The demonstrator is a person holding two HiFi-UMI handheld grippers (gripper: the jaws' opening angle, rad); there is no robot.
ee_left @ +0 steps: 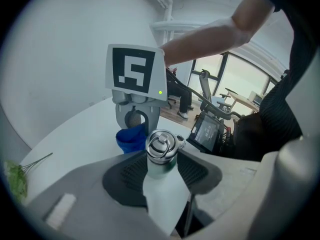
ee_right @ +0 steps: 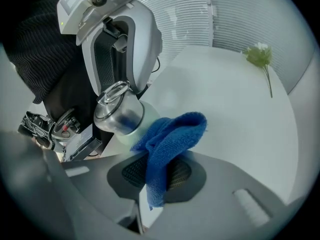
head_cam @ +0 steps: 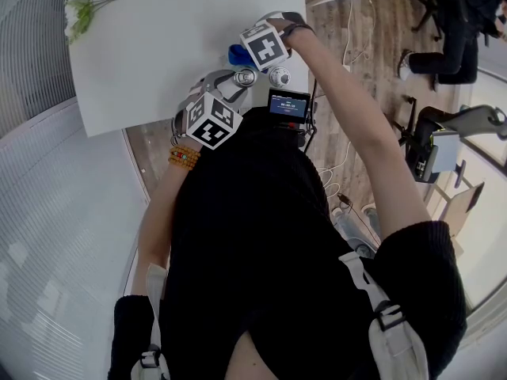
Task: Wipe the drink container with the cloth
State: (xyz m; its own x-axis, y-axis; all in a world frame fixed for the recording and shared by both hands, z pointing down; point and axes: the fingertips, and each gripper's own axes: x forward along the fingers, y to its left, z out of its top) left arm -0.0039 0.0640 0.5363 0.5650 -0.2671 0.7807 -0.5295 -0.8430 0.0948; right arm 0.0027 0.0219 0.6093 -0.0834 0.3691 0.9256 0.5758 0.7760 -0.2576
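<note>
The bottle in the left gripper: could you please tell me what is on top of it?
A silver cap with a loop handle tops the bottle. Its base is hidden within the left gripper.

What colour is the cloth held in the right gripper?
Blue; the cloth shows best in the right gripper view.

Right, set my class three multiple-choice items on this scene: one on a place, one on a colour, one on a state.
1. Where does the flower lie? A on the floor; B on the table; C on a chair.
2. What colour is the cloth? A red; B blue; C green.
3. How is the left claw? A open; B shut on the cloth; C shut on the bottle.
Answers: 1 B, it lies near the table's far corner; 2 B, plainly blue in the right gripper view; 3 C, its pads press the bottle's sides.
</note>
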